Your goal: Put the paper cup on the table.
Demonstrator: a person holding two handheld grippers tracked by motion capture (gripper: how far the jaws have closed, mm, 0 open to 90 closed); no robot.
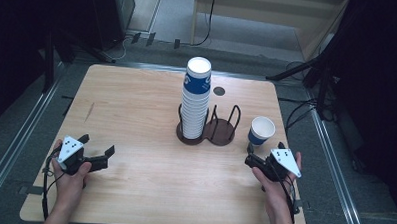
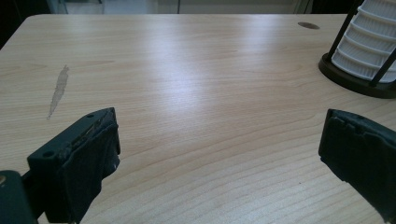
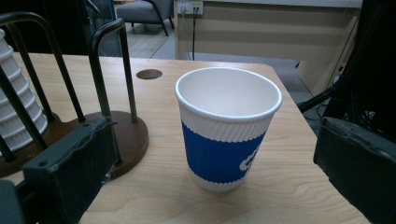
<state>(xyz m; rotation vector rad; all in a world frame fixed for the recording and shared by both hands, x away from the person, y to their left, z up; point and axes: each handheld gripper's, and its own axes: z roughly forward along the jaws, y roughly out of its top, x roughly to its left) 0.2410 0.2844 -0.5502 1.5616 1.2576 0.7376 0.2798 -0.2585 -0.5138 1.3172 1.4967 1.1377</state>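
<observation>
The paper cup (image 3: 228, 127), light and crushable, is standing between our right gripper's (image 3: 215, 163) open jaws; we are aiming mid-sleeve, gently, left gripper (image 2: 219, 158) gaping idle.

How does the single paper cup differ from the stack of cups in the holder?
The single paper cup stands alone on the bare table, mouth up; the stack of cups sits in one ring of the dark holder. The single cup is low, the stack tall and leaning slightly. Both are white with blue bands. The right tongs stand open near the single cup.
</observation>
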